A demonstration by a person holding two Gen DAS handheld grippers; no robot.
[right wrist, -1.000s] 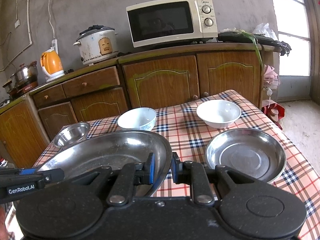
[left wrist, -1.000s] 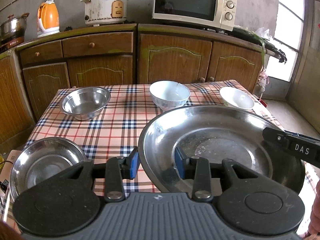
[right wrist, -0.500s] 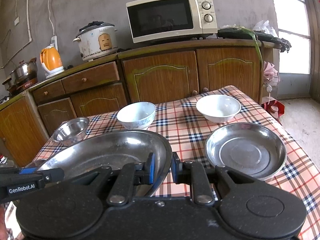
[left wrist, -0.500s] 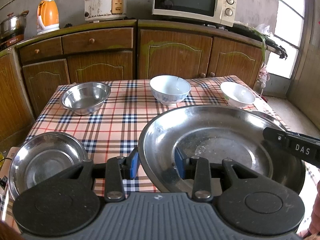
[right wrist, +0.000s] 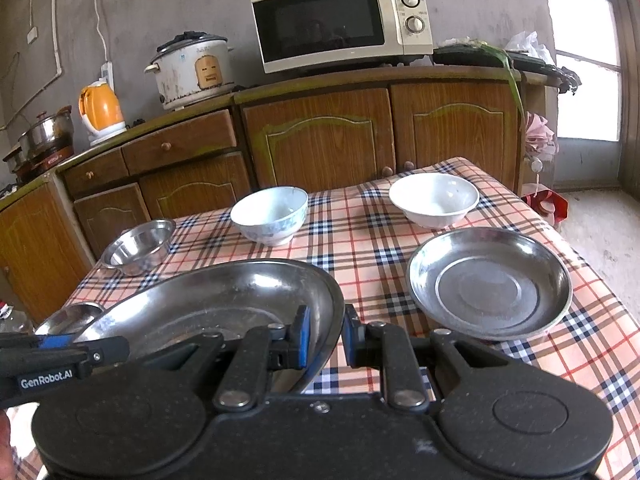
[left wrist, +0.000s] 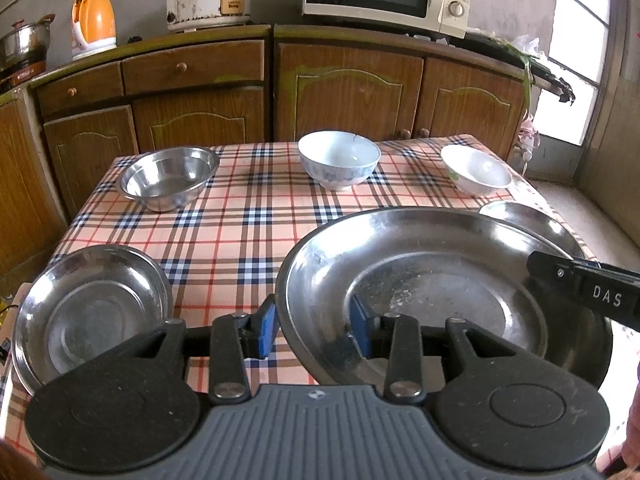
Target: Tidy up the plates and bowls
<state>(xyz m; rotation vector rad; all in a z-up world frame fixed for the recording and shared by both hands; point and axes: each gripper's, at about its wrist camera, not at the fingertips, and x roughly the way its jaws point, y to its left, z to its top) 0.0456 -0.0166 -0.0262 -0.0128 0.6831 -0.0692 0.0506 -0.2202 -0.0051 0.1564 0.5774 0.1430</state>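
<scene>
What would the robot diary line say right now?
left gripper: shut on big steel plate | right gripper: shut on same plate | plate: held between both

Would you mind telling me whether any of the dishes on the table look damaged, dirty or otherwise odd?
Two things stand out. The blue-patterned bowl at the far middle of the table seems to have a crack or chip at its far rim. The large steel plate, gripped at opposite rims by the left gripper and right gripper, shows whitish specks on its base.

Left gripper [left wrist: 313, 330] low centre of its frame, blue pads clamped across a steel rim; right gripper [right wrist: 325, 338] low centre, pinched nearly closed likewise.
</scene>
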